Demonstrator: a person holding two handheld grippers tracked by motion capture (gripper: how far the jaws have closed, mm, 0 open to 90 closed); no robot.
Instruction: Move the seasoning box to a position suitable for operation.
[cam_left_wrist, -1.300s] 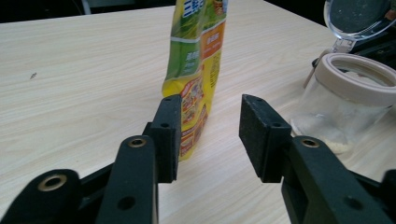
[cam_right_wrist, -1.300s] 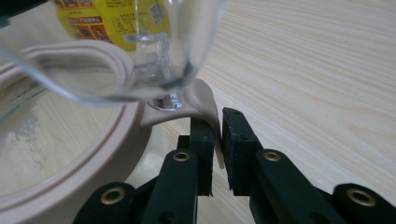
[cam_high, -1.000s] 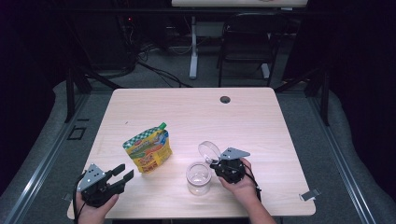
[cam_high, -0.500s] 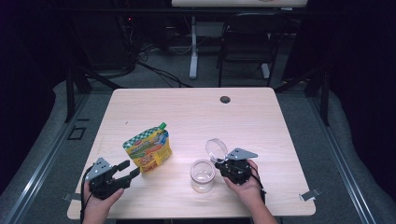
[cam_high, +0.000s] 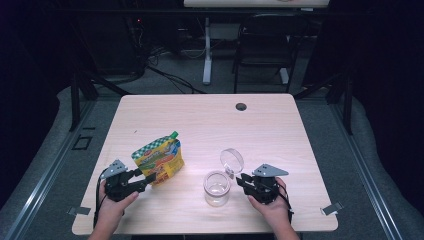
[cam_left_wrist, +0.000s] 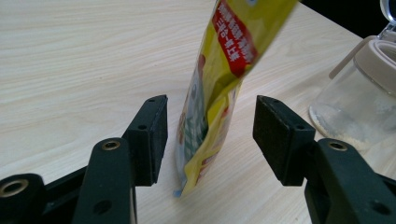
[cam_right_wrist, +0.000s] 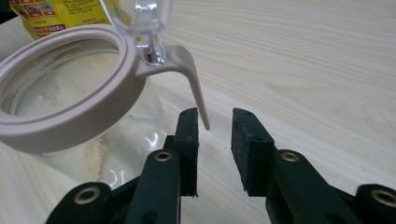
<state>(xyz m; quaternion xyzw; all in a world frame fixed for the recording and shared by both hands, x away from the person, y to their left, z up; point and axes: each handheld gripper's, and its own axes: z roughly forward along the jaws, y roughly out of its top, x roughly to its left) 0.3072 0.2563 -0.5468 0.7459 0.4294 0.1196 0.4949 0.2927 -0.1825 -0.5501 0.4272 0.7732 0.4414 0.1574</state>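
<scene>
Left tool (cam_left_wrist: 210, 135) open astride soft yellow printed foil pouch (cam_left_wrist: 219, 79), just widened; light, crumply, slippery, best pinched mid-body. Right tool (cam_right_wrist: 215, 135) opening, empty beside fragile clear glass jar (cam_right_wrist: 70, 107).

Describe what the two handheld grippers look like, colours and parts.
Both the left gripper and the right gripper are black, each topped by a grey three-cornered plate, with a black cable trailing back. Close up, the jaws are black blocks with flat textured pads and brass-coloured pivot rings.
</scene>
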